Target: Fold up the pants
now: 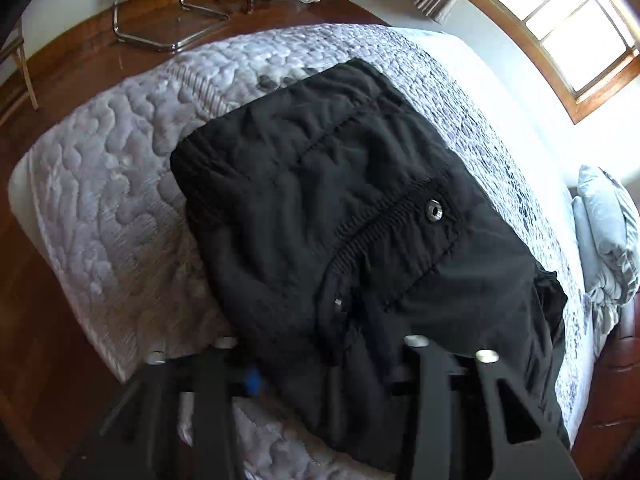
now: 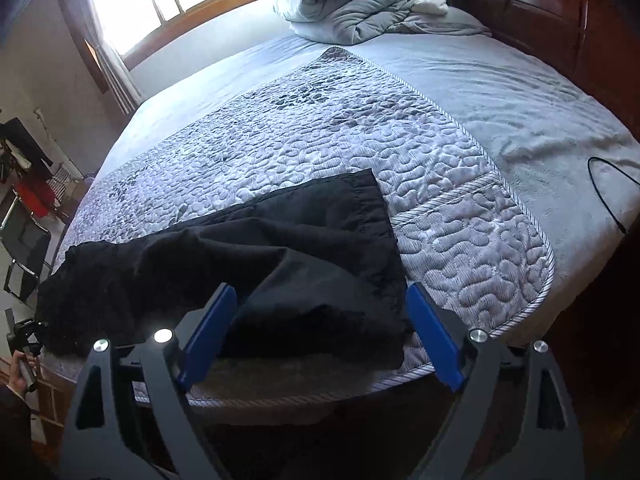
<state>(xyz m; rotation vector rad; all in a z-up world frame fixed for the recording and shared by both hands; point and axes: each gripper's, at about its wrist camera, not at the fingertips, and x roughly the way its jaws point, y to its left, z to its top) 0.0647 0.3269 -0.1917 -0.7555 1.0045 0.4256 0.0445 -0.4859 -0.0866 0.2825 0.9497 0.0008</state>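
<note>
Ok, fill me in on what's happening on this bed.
A person with a gripper in each hand is folding black pants on a quilted bedspread. The pants lie bunched, waistband and snap button showing. The right gripper is open, jaws straddling a leg end. The left gripper sits over the waist; its grip is hidden.

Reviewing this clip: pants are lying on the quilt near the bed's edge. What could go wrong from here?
The black pants lie rumpled near the edge of the quilt; a pull toward that edge could drag them off the bed. The right gripper is open around bunched cloth, so it may pinch several layers and fold unevenly. The left gripper's fingertips are hidden under cloth, so its hold is uncertain.
</note>
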